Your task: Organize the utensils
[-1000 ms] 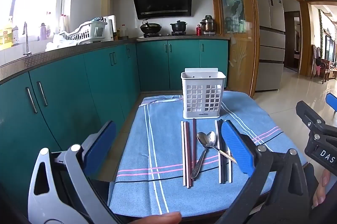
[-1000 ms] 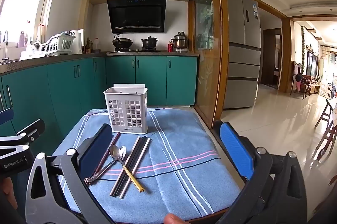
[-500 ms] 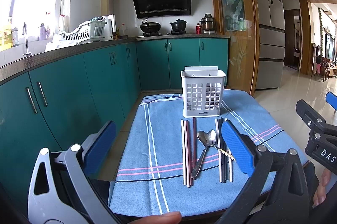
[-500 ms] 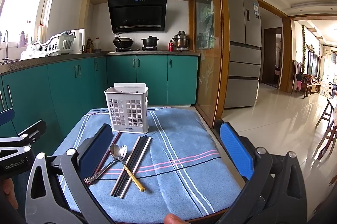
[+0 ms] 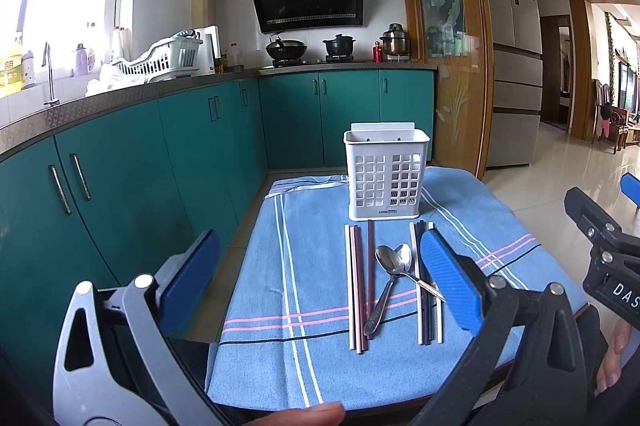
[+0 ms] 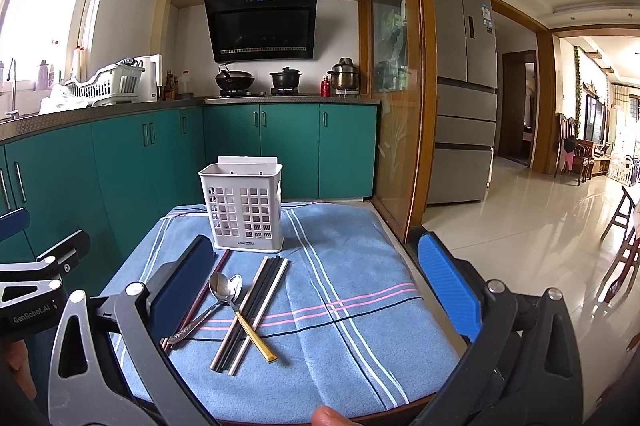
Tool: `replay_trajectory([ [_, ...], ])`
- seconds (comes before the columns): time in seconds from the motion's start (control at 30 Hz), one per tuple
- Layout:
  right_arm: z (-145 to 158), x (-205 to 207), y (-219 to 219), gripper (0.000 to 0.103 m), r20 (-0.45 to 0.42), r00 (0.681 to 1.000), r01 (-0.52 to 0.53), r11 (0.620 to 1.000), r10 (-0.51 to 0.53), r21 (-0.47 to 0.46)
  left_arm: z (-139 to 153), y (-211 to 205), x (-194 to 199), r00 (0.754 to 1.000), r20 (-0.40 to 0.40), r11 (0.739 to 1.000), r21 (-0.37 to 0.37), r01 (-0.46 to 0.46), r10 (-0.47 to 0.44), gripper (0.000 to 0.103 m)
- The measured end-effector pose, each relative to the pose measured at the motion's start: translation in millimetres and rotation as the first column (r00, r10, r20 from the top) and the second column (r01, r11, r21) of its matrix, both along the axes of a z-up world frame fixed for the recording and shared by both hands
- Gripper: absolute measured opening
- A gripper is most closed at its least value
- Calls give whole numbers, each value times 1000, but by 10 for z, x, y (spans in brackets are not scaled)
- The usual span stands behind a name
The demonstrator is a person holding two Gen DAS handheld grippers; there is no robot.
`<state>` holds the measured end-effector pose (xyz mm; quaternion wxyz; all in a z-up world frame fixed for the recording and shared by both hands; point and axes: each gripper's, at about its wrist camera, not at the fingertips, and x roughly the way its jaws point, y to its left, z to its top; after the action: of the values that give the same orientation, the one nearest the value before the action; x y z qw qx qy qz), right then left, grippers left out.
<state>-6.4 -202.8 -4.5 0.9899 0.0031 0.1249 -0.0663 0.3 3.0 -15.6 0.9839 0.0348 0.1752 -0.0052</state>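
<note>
A white perforated utensil holder (image 5: 385,177) (image 6: 244,205) stands upright at the far end of a small table covered by a blue striped cloth (image 5: 304,306) (image 6: 344,306). In front of it lie several chopsticks: a reddish-and-white set (image 5: 358,286) (image 6: 212,278) and a black-and-white set (image 5: 425,302) (image 6: 252,310). Two spoons cross between them, one all silver (image 5: 390,290) (image 6: 208,310), one with a gold handle (image 5: 394,264) (image 6: 240,314). My left gripper (image 5: 320,266) hovers open over the cloth's near left. My right gripper (image 6: 316,270) is open above the near edge. Neither holds anything.
Teal kitchen cabinets (image 5: 120,186) run along the left, close to the table. A glass sliding door in a wooden frame (image 6: 400,106) stands right of the table, with tiled floor (image 6: 520,226) and a fridge (image 6: 464,94) beyond. A fingertip (image 5: 304,416) shows at the bottom edge.
</note>
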Motion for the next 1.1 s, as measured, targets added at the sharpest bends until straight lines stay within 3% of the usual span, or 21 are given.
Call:
replay_trajectory([
  [1.1,4,11,-13,100,-4,1000,1,1000,-1,2,-92,20,33,1000,-12,1000,9,-1,1,99],
])
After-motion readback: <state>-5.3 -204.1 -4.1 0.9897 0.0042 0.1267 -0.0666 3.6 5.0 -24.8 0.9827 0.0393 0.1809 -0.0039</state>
